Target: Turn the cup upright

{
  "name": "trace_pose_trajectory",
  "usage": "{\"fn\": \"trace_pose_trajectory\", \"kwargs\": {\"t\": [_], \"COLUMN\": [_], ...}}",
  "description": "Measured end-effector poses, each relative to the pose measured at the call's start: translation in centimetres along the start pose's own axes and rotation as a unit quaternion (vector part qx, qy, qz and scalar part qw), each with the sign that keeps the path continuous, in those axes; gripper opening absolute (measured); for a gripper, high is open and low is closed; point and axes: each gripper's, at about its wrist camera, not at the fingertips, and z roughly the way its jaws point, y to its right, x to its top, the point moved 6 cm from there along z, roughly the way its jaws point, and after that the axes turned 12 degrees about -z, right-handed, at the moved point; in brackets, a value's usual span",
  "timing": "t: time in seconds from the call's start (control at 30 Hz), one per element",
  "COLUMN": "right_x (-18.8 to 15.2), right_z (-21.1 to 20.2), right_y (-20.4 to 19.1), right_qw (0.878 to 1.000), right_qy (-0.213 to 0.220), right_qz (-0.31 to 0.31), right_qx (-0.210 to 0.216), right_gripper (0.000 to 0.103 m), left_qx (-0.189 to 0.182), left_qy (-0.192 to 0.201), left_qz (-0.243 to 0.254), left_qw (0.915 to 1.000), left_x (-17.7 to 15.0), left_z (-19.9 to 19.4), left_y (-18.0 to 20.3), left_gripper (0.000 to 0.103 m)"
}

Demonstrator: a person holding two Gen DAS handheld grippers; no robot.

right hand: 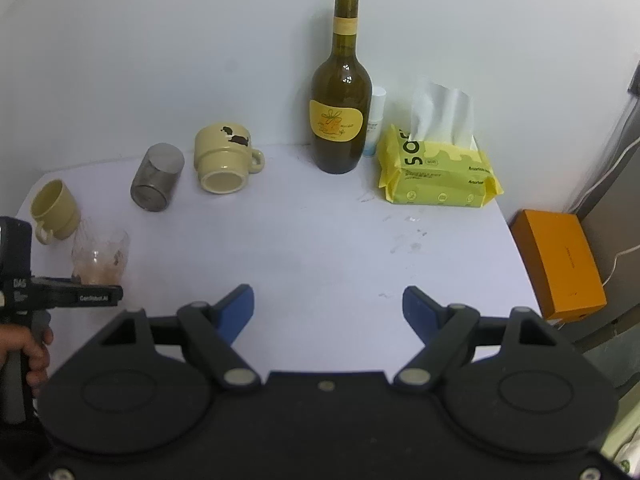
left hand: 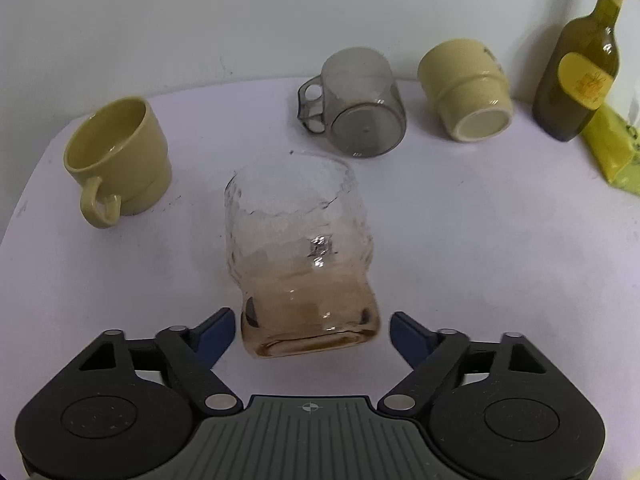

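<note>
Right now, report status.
Left tool open, straddling the glass cup's base. Cup upright on table. Right tool open, idle. Nothing blocking.
</note>
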Motion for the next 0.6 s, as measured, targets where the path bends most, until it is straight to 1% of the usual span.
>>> {"fn": "trace_pose_trajectory", "kwargs": {"t": [0.23,0.53,0.6], "right_x": [0.3,1.1,1.2], "right_z": [0.4,1.0,1.1], "right_y": [0.1,-1.3,-1.2], "right_qw": [1.000,0.999,0.999], "right_qy": [-0.004,-0.001,-0.001], "right_qz": [0.000,-0.026,-0.026], "right_qx": [0.005,0.019,0.019], "right_gripper": [0.080,0.080,0.080], "left_qx": [0.001,-0.003,-0.002], "left_qy": [0.003,-0.001,0.003], "left_qz": [0.005,0.004,0.008], "left_qw": [1.0000,1.0000,1.0000], "left_x": [0.2,0.5,0.6], "left_z": [0.1,0.5,0.5], "left_y": [-0.1,0.1,0.3], "left_gripper": [0.076,0.076,0.069]}}
